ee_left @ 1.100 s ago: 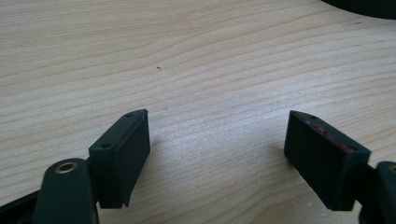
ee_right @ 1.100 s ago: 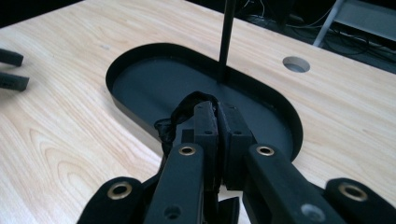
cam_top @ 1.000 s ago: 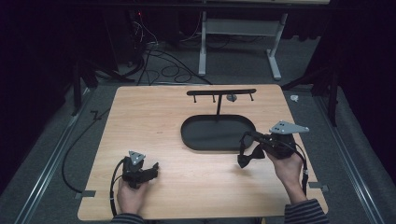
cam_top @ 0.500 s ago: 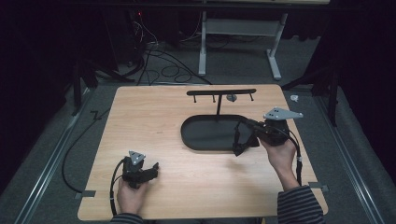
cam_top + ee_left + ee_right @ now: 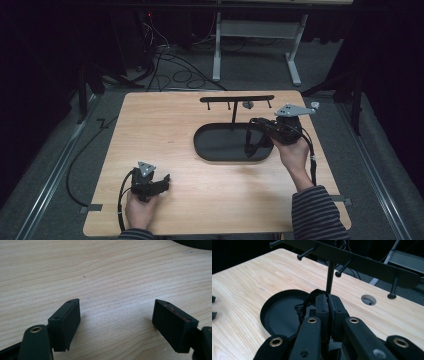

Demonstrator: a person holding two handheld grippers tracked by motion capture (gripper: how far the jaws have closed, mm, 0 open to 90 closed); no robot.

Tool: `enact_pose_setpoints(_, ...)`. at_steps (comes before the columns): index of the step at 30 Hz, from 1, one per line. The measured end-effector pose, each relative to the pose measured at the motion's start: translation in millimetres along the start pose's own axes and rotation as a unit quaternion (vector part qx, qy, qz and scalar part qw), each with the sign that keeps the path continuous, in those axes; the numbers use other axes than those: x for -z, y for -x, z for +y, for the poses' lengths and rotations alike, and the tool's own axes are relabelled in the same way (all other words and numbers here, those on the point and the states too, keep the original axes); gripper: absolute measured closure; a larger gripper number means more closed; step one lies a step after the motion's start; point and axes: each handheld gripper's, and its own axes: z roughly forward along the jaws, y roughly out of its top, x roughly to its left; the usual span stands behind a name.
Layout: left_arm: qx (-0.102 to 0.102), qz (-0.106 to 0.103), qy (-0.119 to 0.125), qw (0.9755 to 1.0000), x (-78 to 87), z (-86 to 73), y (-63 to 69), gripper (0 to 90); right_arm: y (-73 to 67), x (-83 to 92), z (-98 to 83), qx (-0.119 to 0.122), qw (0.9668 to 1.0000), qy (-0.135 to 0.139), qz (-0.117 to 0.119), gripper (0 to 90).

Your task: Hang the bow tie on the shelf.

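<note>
A black hanger stand rises from a black oval base [image 5: 220, 145], its post [image 5: 233, 112] carrying a crossbar with pegs [image 5: 237, 99]. My right gripper [image 5: 256, 125] hovers over the base's right end, shut on a black crumpled strap [image 5: 248, 145] that dangles below the jaws. In the right gripper view the strap [image 5: 308, 302] bunches at the shut gripper [image 5: 328, 300], just in front of the post [image 5: 330, 277] and below the crossbar [image 5: 362, 262]. My left gripper [image 5: 164, 180] rests near the table's front left, open [image 5: 116, 312] over bare wood with nothing between its jaws.
The wooden table [image 5: 160, 125] has a round cable hole [image 5: 368, 300] behind the stand. A small grey object [image 5: 247, 104] hangs by the crossbar. Cables [image 5: 165, 55] and a white desk frame [image 5: 255, 35] stand on the floor beyond the far edge.
My right gripper has carried the strap away from the front right, up and toward the stand's post. The left gripper has stayed where it was.
</note>
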Motion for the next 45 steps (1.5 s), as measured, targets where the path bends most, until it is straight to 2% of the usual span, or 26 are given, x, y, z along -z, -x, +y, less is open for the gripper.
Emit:
enact_pose_setpoints(14, 0.000, 0.000, 0.000, 1.0000, 0.0, 0.0, 0.0, 22.9, 8.5, -12.0, 21.9, -0.012, 0.9998, 0.014, -0.008, 88.9)
enact_pose_setpoints(23, 0.000, 0.000, 0.000, 1.0000, 0.0, 0.0, 0.0, 22.9, 13.2, -25.2, 35.3, -0.016, 0.9996, 0.011, -0.020, 88.9)
enact_pose_setpoints(38, 0.000, 0.000, 0.000, 1.0000, 0.1, 0.0, 0.0, 22.9, 26.2, -43.4, 40.6, -0.036, 0.9980, 0.000, -0.052, 88.8)
enact_pose_setpoints(41, 0.000, 0.000, 0.000, 1.0000, 0.1, -0.1, 0.0, 22.9, 29.5, -46.4, 38.2, -0.044, 0.9978, -0.002, -0.050, 88.5)
enact_pose_setpoints(45, 0.000, 0.000, 0.000, 1.0000, 0.1, -0.1, 0.0, 22.9, 29.0, -48.6, 36.2, -0.041, 0.9979, -0.008, -0.049, 88.1)
